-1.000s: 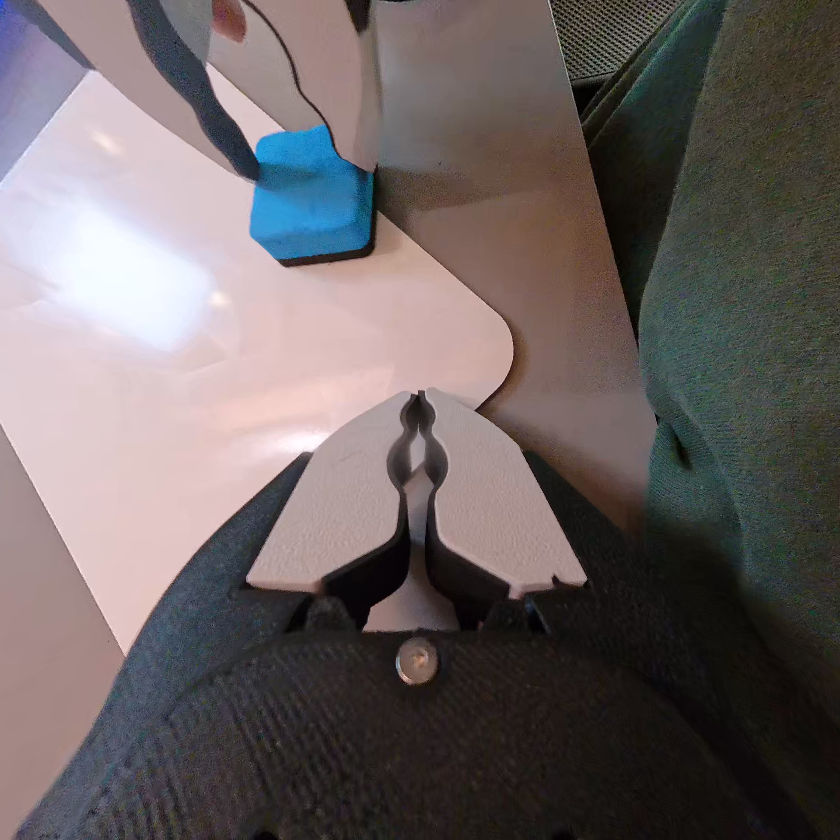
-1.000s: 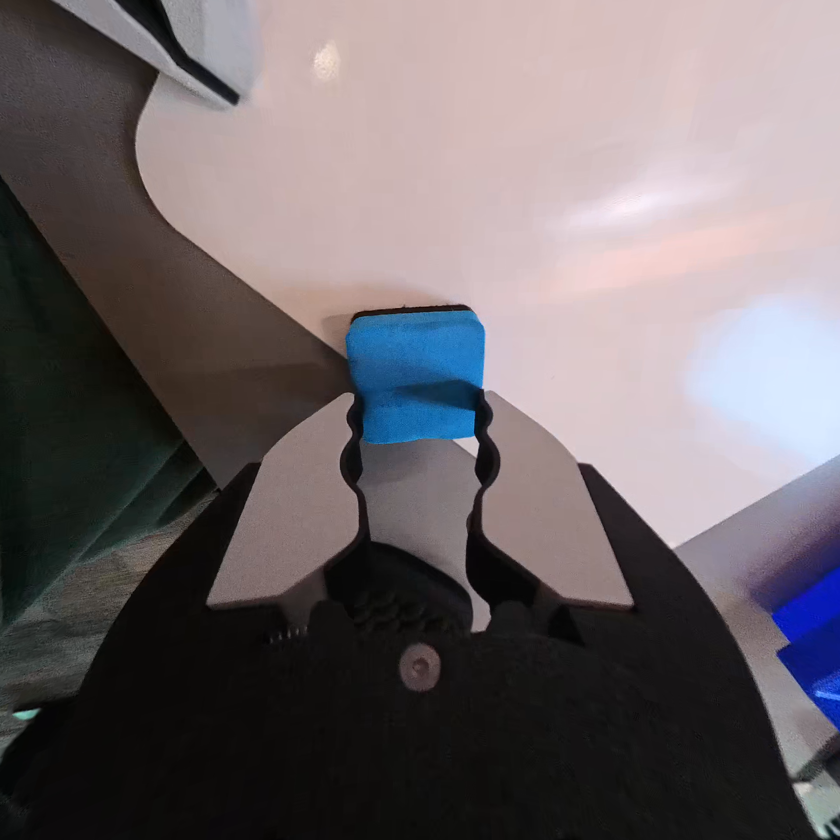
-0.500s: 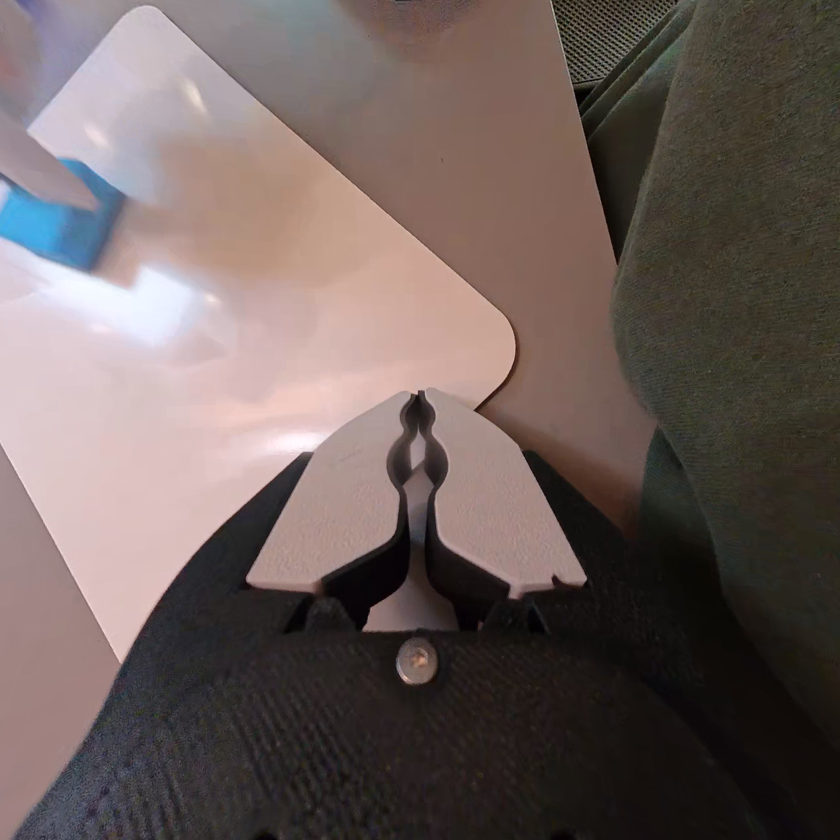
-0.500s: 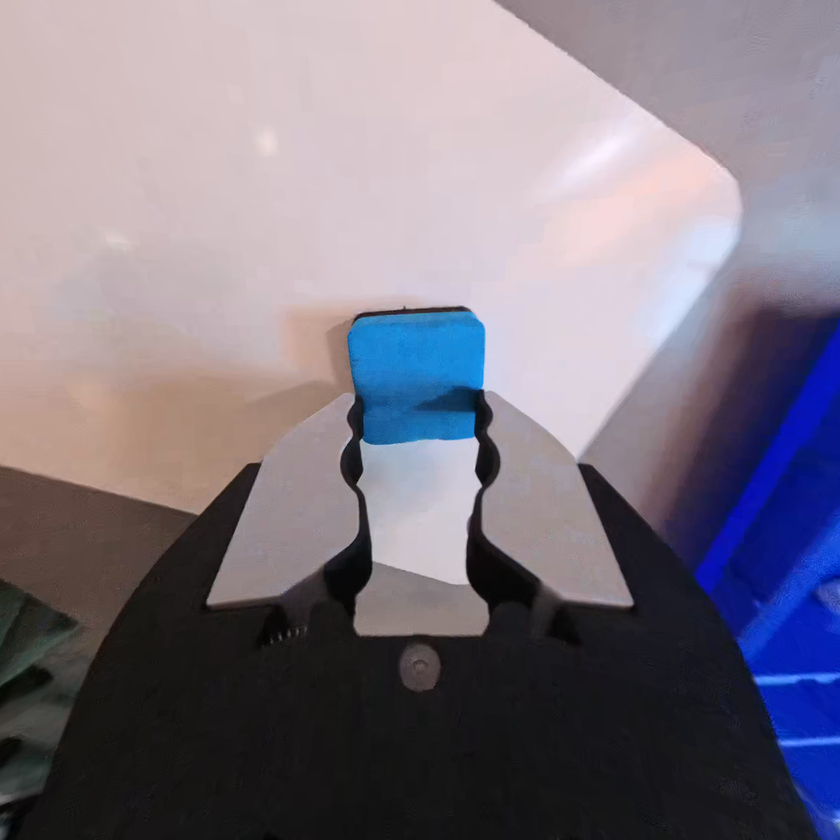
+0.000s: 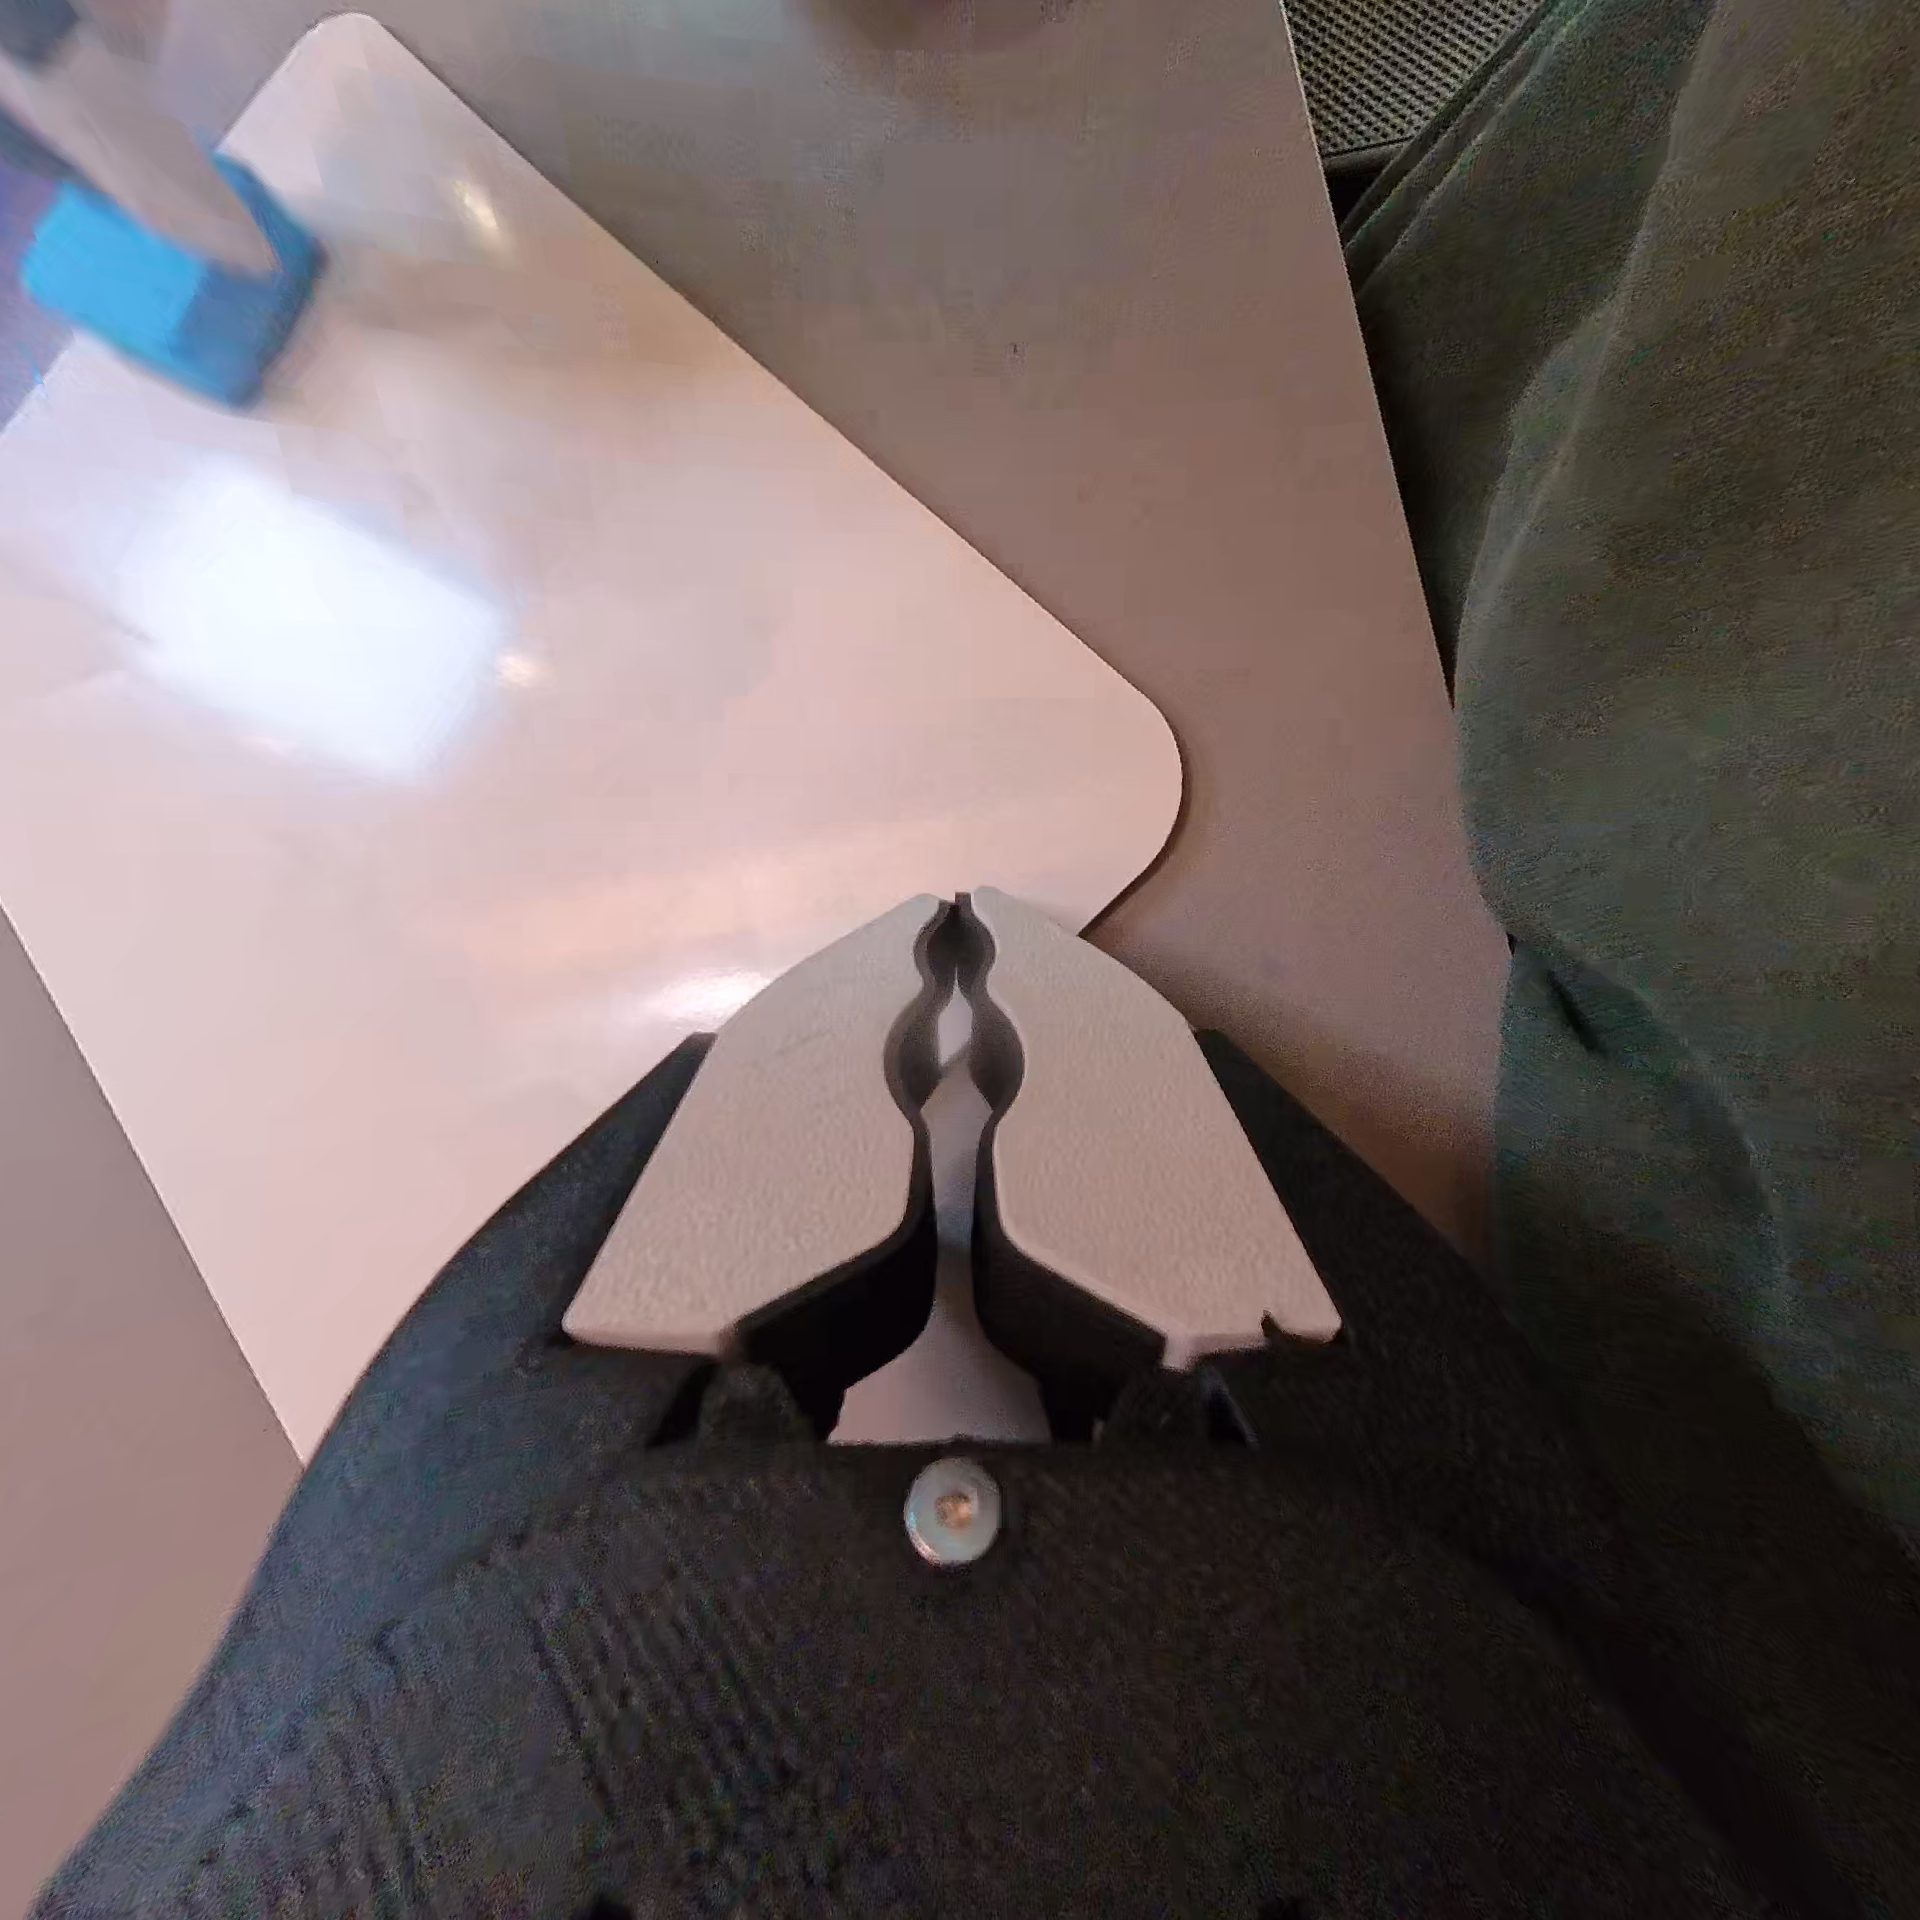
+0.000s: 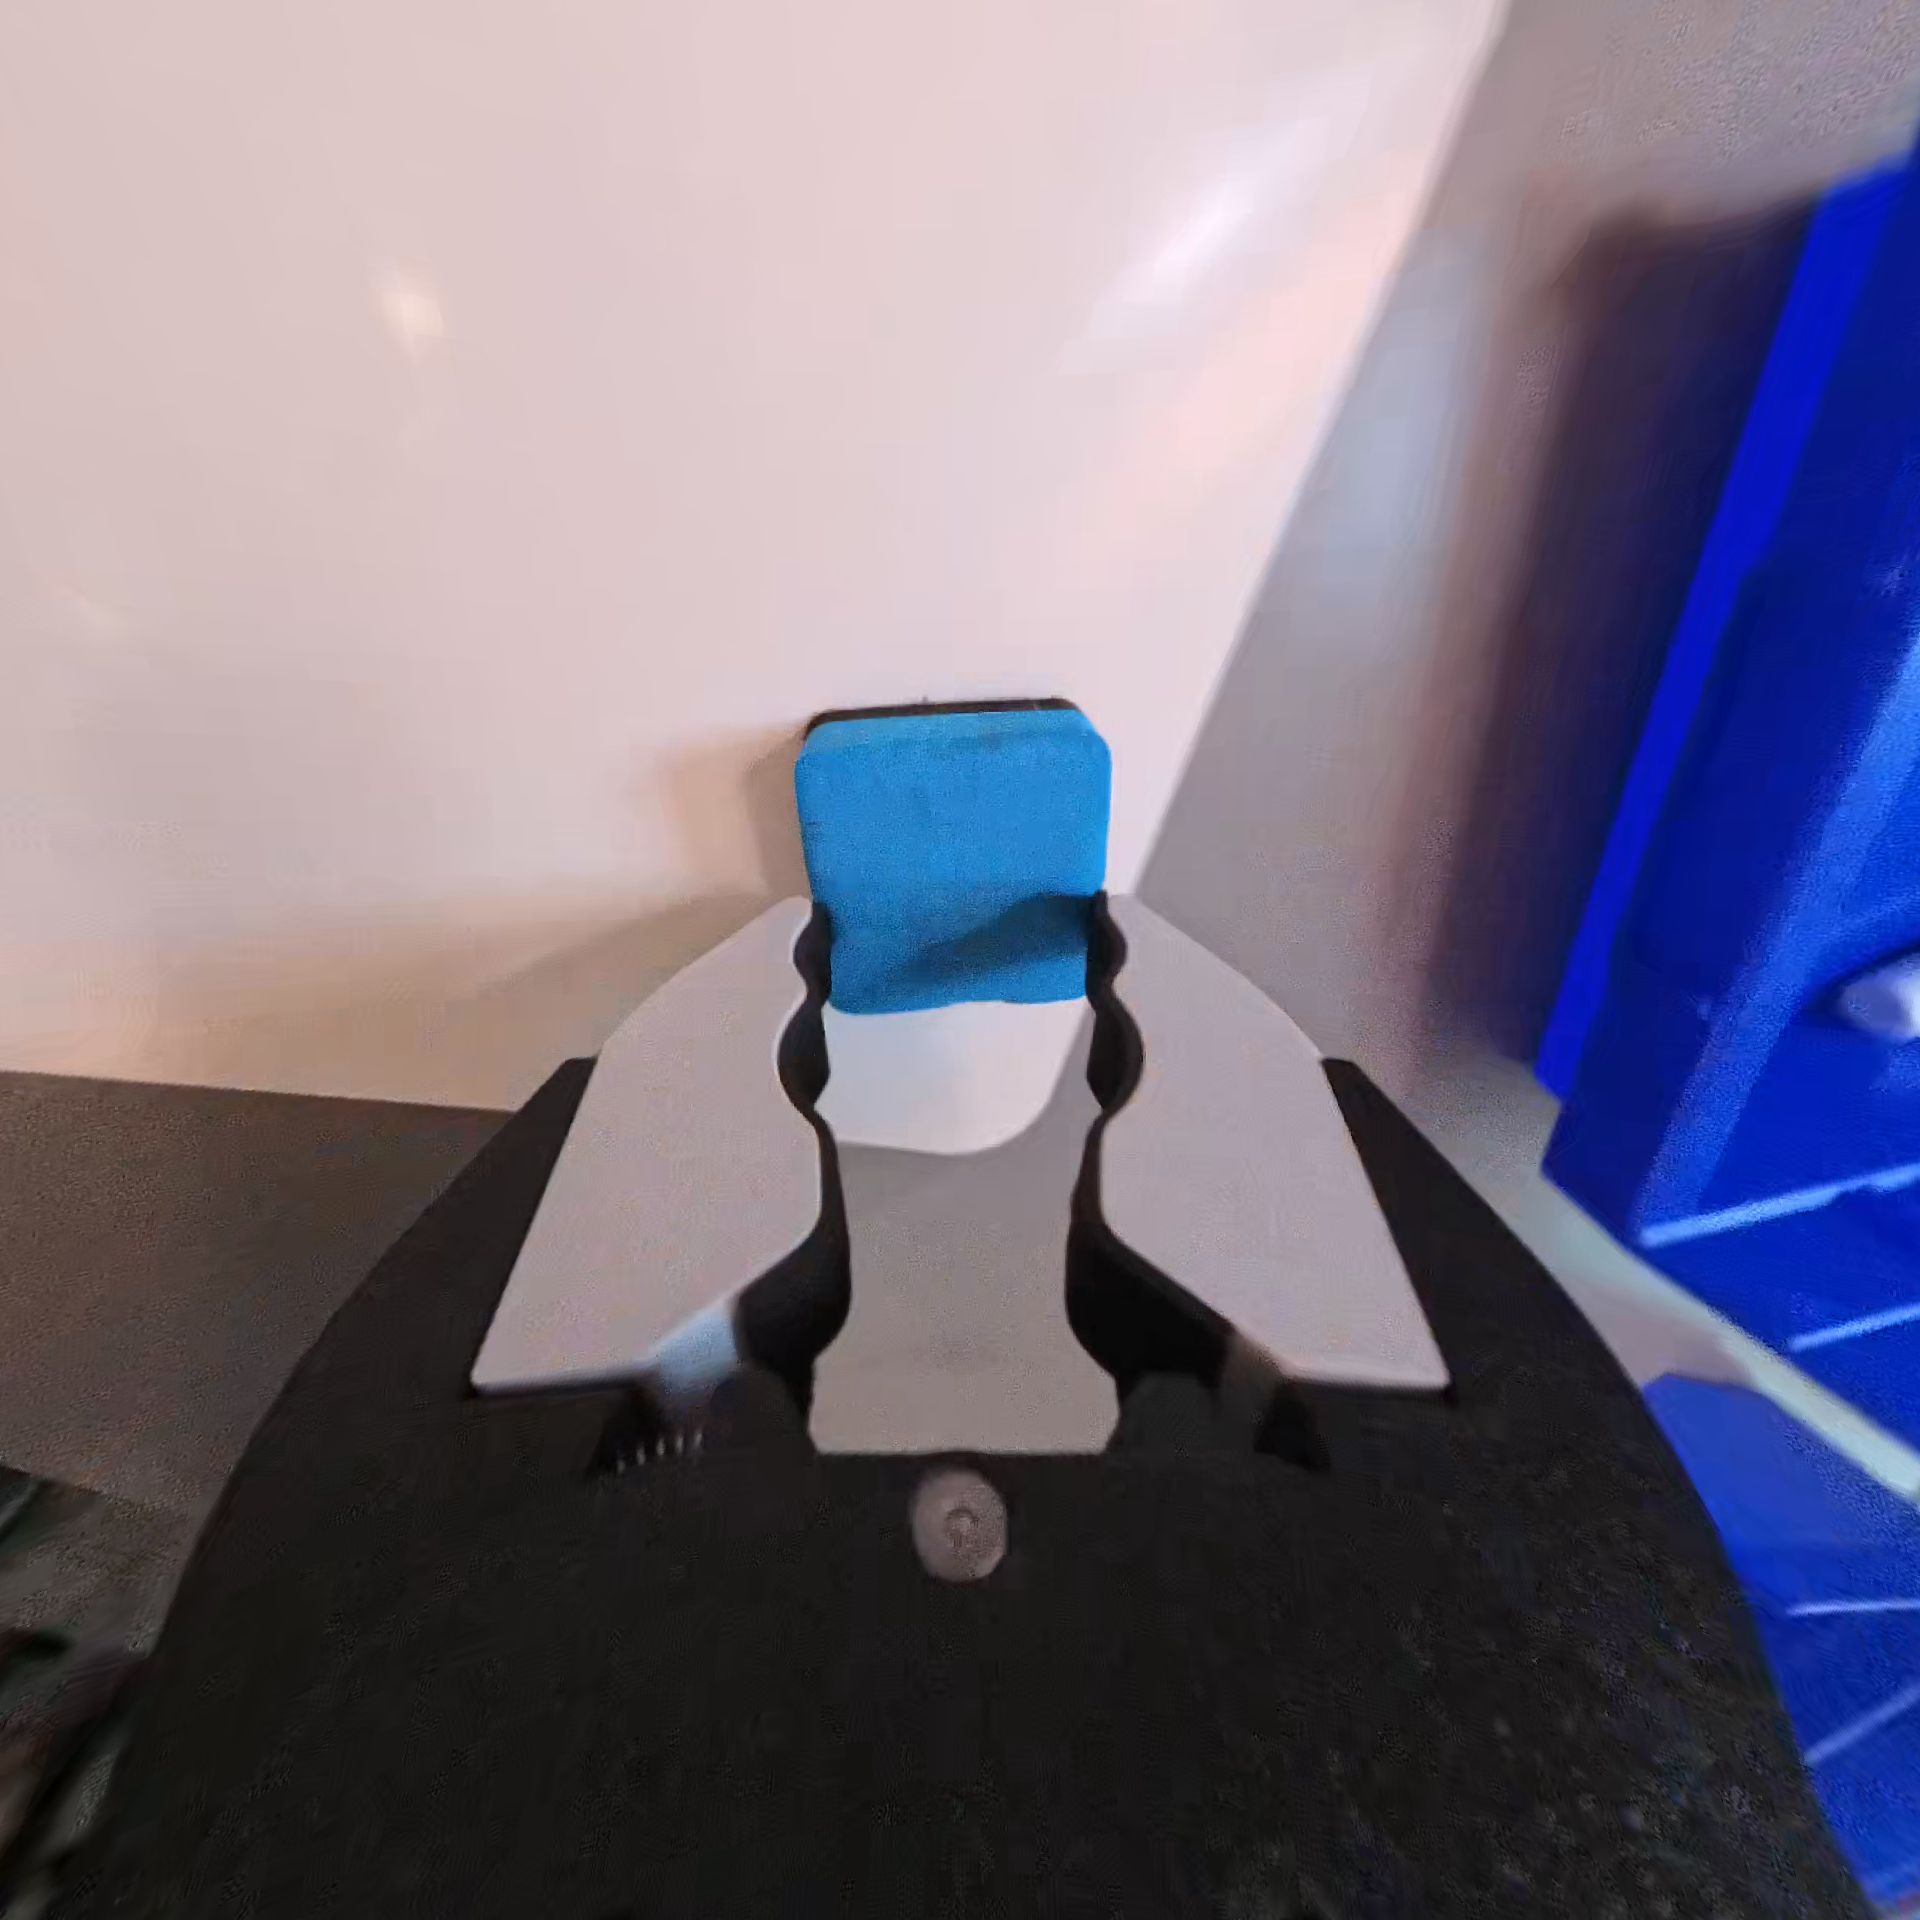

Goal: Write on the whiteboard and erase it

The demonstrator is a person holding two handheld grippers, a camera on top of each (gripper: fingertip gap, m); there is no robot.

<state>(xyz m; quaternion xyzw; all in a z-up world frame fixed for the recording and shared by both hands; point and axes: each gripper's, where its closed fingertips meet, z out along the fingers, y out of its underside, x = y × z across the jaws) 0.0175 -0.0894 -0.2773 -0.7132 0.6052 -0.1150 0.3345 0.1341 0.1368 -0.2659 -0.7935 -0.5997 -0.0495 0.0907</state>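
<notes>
The right tongs (image 6: 954, 961) clamp the blue eraser (image 6: 951, 852) against the whiteboard (image 6: 520, 416); the left tongs (image 5: 961, 914), closed on nothing, sit at the whiteboard's corner.

Left gripper (image 5: 961, 902) closed, bare; right gripper (image 6: 954, 935) clamping blue eraser (image 6: 951, 831).

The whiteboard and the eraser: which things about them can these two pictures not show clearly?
- Eraser underside: hidden by its own blue body, right wrist view.
- Eraser in left wrist view: blurred by motion.
- Whiteboard far end: cut off by the left edge.
- Faint marks on the board: glare hides them.
</notes>
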